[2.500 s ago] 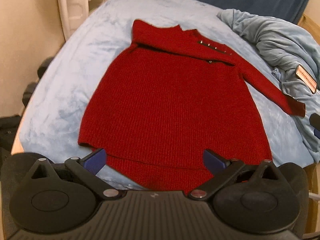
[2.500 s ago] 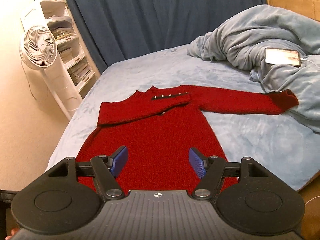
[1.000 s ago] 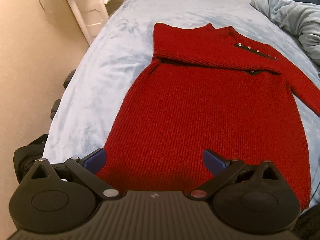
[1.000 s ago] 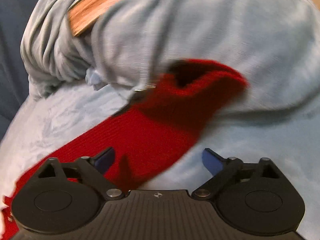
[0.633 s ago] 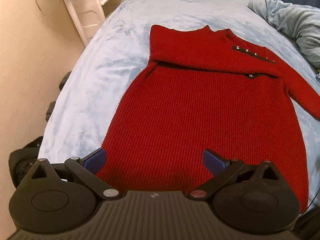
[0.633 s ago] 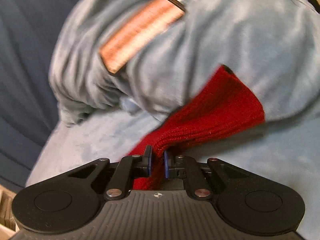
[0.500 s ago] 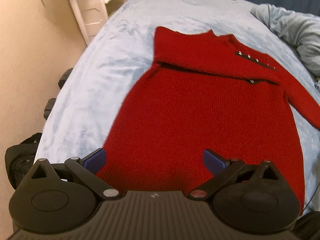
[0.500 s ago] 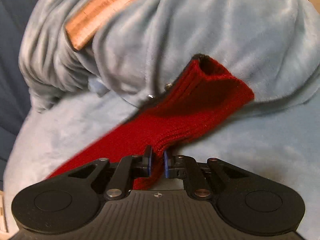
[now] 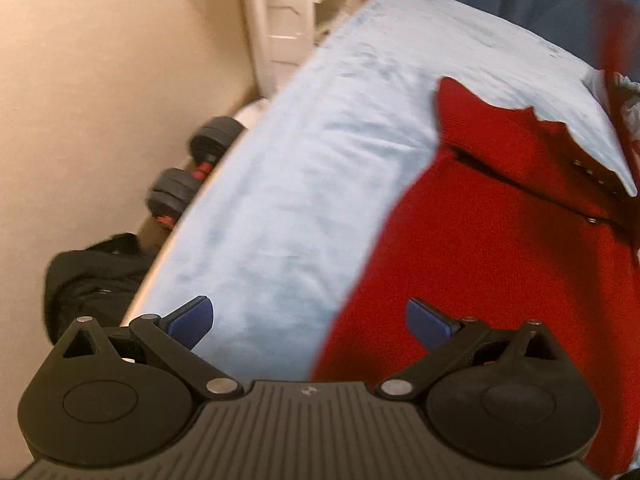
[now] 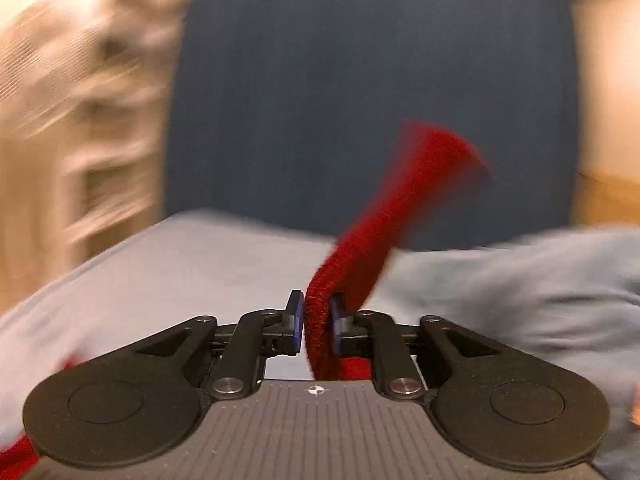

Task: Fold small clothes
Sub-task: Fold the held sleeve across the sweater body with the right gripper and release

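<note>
A red knit sweater dress (image 9: 500, 224) lies flat on the light blue bed (image 9: 300, 184), its left sleeve folded across the chest. My left gripper (image 9: 308, 318) is open and empty, over the dress's lower left edge. My right gripper (image 10: 316, 326) is shut on the dress's right sleeve (image 10: 384, 216) and holds it up in the air; the cuff end flaps above the fingers. The lifted sleeve also shows blurred at the far right of the left wrist view (image 9: 616, 40).
A white shelf unit (image 9: 280, 12) stands by the bed's far left corner. Black dumbbells (image 9: 192, 172) and a black bag (image 9: 92, 276) lie on the floor left of the bed. A crumpled blue blanket (image 10: 520, 276) lies on the right. A dark blue curtain (image 10: 360, 80) hangs behind.
My right gripper has lifted the gripped sleeve off the blanket and swung it up and leftward. My left gripper has shifted left, toward the bed's left edge, still open.
</note>
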Demonstrator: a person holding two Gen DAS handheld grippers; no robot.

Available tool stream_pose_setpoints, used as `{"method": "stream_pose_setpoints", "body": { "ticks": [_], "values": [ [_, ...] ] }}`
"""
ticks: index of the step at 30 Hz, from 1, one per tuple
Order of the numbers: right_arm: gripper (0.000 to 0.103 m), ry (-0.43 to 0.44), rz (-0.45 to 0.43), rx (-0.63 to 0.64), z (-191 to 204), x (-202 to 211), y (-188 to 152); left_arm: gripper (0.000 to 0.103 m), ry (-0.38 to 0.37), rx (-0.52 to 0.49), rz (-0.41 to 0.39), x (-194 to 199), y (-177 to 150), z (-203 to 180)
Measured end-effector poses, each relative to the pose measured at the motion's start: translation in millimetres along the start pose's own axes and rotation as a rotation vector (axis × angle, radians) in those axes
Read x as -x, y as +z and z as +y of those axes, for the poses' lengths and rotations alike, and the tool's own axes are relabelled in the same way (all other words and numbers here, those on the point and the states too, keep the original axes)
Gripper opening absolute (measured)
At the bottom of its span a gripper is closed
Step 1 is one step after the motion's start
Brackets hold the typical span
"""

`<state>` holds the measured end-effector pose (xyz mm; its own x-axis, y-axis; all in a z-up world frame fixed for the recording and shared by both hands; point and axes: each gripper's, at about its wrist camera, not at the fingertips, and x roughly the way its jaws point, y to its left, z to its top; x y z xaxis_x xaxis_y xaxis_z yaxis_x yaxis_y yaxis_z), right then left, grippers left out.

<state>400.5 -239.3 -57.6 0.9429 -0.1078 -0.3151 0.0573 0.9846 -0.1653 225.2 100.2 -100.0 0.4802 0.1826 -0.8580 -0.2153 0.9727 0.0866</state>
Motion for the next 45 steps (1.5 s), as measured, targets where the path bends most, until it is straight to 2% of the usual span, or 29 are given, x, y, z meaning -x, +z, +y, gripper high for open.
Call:
{"method": "stream_pose_setpoints", "body": {
  "ticks": [1,2,4,6,9,12,17,21,24,25,27,31,33,38,39,40,41,42,44,45],
  "values": [
    [0.044,0.083,0.078,0.079,37.3,-8.7,-12.9,0.103,0.008,0.003,-0.003,0.5,-0.1,6.2],
    [0.054,0.125,0.163,0.162,72.9,-14.9,-33.4,0.103,0.009,0.004,-0.005,0.8,-0.1,12.3],
    [0.054,0.147,0.273,0.285,113.2,-13.4,-75.2,0.103,0.005,0.000,-0.018,1.4,-1.1,21.0],
    [0.054,0.149,0.324,0.299,118.1,2.6,-105.0,0.103,0.011,-0.021,-0.032,0.1,-4.8,22.4],
    [0.057,0.103,0.386,0.156,82.8,30.5,-118.4,0.103,0.004,-0.059,-0.024,-3.3,-9.6,13.2],
    [0.058,0.053,0.397,0.040,39.6,60.9,-118.4,0.103,-0.052,-0.050,-0.036,4.5,-12.9,2.1],
    [0.059,-0.029,0.364,0.020,0.1,99.1,-124.0,0.103,-0.122,-0.060,-0.098,15.4,-0.5,-17.9],
    [0.062,-0.066,0.367,-0.055,-32.8,117.9,-132.7,0.103,-0.199,-0.070,-0.172,12.3,36.2,-40.5],
    [0.062,-0.101,0.380,-0.059,-48.9,107.3,-141.1,0.103,-0.258,-0.094,-0.203,-10.3,84.2,-69.1],
    [0.062,-0.116,0.375,-0.056,-53.8,100.3,-143.2,0.103,-0.280,-0.102,-0.198,-22.6,100.5,-81.3],
    [0.061,-0.133,0.374,-0.035,-59.8,85.0,-147.1,0.103,-0.337,-0.144,-0.139,-57.2,136.6,-110.5],
    [0.061,-0.139,0.391,0.072,-58.4,50.7,-157.0,0.103,-0.312,-0.153,-0.069,-123.3,187.1,-159.0],
    [0.061,-0.134,0.397,0.123,-54.6,34.2,-163.9,0.103,-0.323,-0.143,-0.017,-154.3,206.5,-176.2],
    [0.061,-0.071,0.410,0.219,-42.6,5.4,-183.1,0.103,-0.293,-0.144,0.041,-201.8,231.0,-207.8],
    [0.060,-0.065,0.402,0.238,-40.7,3.7,-185.1,0.103,-0.292,-0.150,0.043,-207.8,233.6,-213.4],
    [0.053,-0.063,0.385,0.257,-39.4,3.2,-186.7,0.103,-0.293,-0.161,0.043,-212.4,235.0,-218.8],
    [0.039,-0.052,0.368,0.264,-40.1,3.6,-187.2,0.102,-0.289,-0.174,0.039,-216.2,236.0,-223.5],
    [0.021,-0.033,0.356,0.255,-42.4,3.5,-186.9,0.101,-0.280,-0.186,0.028,-218.0,236.7,-227.6],
    [0.020,-0.025,0.344,0.213,-49.9,5.2,-183.7,0.087,-0.236,-0.209,0.008,-223.6,238.0,-235.9],
    [0.019,-0.017,0.338,0.186,-54.5,6.8,-181.9,0.066,-0.217,-0.210,0.021,-228.8,238.8,-238.9]
  ]
}}
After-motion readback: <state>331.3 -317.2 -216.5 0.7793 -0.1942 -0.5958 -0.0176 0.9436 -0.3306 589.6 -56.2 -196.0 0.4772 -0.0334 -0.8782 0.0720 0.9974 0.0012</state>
